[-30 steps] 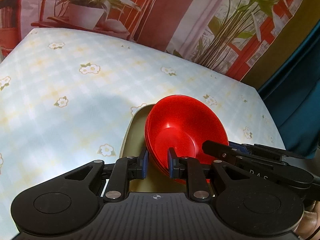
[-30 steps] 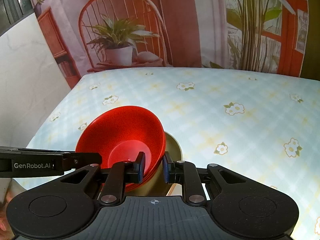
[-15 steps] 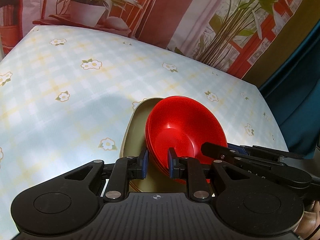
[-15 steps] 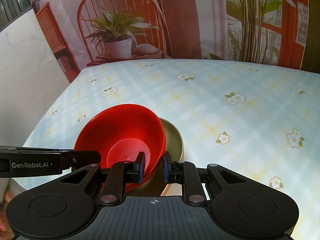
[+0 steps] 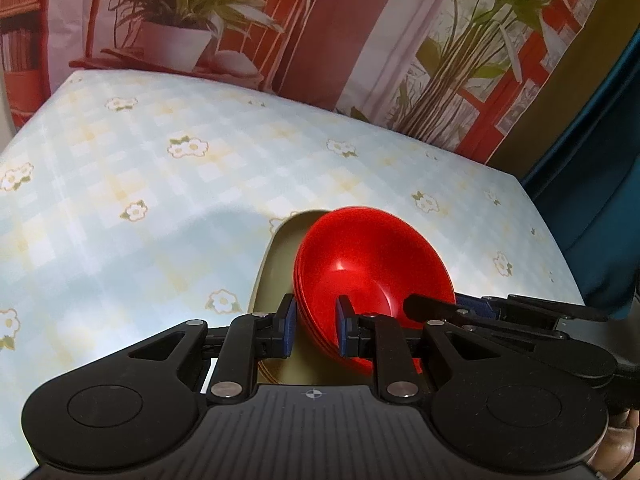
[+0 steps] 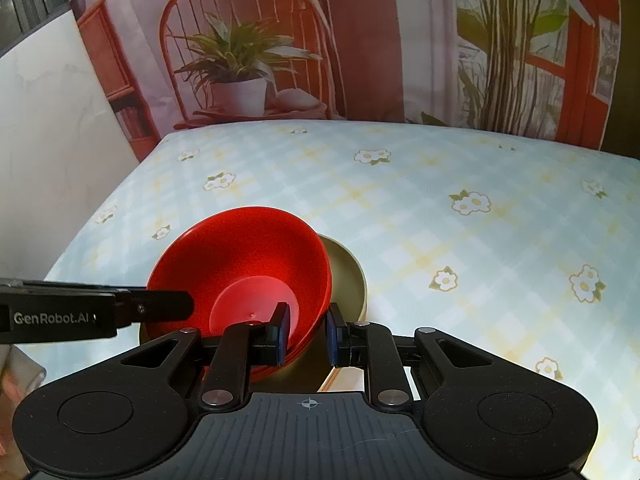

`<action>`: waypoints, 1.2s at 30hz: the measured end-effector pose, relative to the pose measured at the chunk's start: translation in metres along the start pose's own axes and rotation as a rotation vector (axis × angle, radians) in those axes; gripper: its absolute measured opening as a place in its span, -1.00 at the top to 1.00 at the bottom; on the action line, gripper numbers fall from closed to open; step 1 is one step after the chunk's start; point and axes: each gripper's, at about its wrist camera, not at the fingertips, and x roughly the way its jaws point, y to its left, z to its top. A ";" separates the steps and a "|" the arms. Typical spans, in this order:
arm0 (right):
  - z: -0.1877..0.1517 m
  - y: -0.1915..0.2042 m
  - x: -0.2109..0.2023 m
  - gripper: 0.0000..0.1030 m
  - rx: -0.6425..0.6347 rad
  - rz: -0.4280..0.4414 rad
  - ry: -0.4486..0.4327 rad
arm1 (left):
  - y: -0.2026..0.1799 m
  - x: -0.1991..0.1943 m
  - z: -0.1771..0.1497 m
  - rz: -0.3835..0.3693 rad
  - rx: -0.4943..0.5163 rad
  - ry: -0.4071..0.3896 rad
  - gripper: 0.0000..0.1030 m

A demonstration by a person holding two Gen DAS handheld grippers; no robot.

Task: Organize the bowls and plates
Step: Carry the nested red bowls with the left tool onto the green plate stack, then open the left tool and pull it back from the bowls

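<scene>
A nested stack of red bowls (image 5: 372, 264) (image 6: 248, 256) rests tilted on olive plates (image 5: 276, 264) (image 6: 348, 276) near the table's front edge. My left gripper (image 5: 316, 326) is shut on the left rim of the red bowls, one pad inside and one outside. My right gripper (image 6: 306, 332) is shut on the opposite rim in the same way. Each gripper shows in the other's view: the right one's fingers (image 5: 440, 308) at the bowls' far side, the left one's finger (image 6: 160, 308) reaching in from the left. Whether the plates lie flat on the table is hidden.
The table wears a pale blue checked cloth with flowers (image 5: 160, 220) (image 6: 460, 200), stretching away from the bowls. A printed backdrop of a potted plant and chair (image 6: 240, 80) hangs behind. A teal curtain (image 5: 592, 200) is at the right, a white wall (image 6: 48, 140) at the left.
Both views have shifted a little against the table. The red bowls stay between both pairs of jaws in the same place.
</scene>
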 end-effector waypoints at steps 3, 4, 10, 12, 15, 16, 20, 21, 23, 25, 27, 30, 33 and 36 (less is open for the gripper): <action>0.000 0.002 -0.004 0.57 -0.007 -0.006 -0.016 | -0.001 -0.005 0.003 0.001 0.019 -0.016 0.44; 0.001 0.002 -0.006 0.54 -0.009 -0.005 -0.024 | -0.002 -0.008 0.003 0.000 0.026 -0.025 0.42; 0.002 0.001 -0.024 0.53 -0.006 -0.002 -0.065 | -0.007 -0.025 0.007 -0.002 0.048 -0.065 0.33; 0.003 0.002 -0.032 0.52 -0.009 0.001 -0.080 | -0.009 -0.035 0.006 -0.004 0.057 -0.081 0.32; 0.005 0.004 -0.047 0.49 -0.017 0.001 -0.112 | -0.015 -0.051 0.007 0.011 0.079 -0.113 0.19; 0.007 0.005 -0.052 0.47 -0.018 0.001 -0.123 | -0.017 -0.057 0.007 0.018 0.087 -0.125 0.15; 0.009 0.006 -0.084 0.31 -0.024 -0.003 -0.188 | -0.026 -0.091 0.003 0.049 0.117 -0.195 -0.26; 0.009 0.006 -0.092 0.25 -0.024 -0.003 -0.203 | -0.029 -0.099 0.001 0.058 0.125 -0.212 -0.35; 0.009 0.008 -0.108 0.14 -0.030 -0.005 -0.230 | -0.036 -0.116 -0.002 0.079 0.143 -0.243 -0.45; 0.007 0.012 -0.126 -0.01 -0.043 -0.012 -0.263 | -0.041 -0.133 -0.004 0.095 0.156 -0.274 -0.61; 0.005 0.016 -0.144 -0.19 -0.056 -0.021 -0.289 | -0.047 -0.146 -0.005 0.105 0.163 -0.305 -0.82; 0.001 0.022 -0.168 -0.47 -0.068 -0.029 -0.324 | -0.055 -0.168 -0.007 0.117 0.174 -0.349 -0.95; 0.000 0.025 -0.189 -0.76 -0.077 -0.048 -0.359 | -0.061 -0.188 -0.008 0.145 0.169 -0.383 -1.00; -0.001 0.028 -0.207 -0.92 -0.078 -0.067 -0.391 | -0.067 -0.204 -0.009 0.176 0.157 -0.413 -1.00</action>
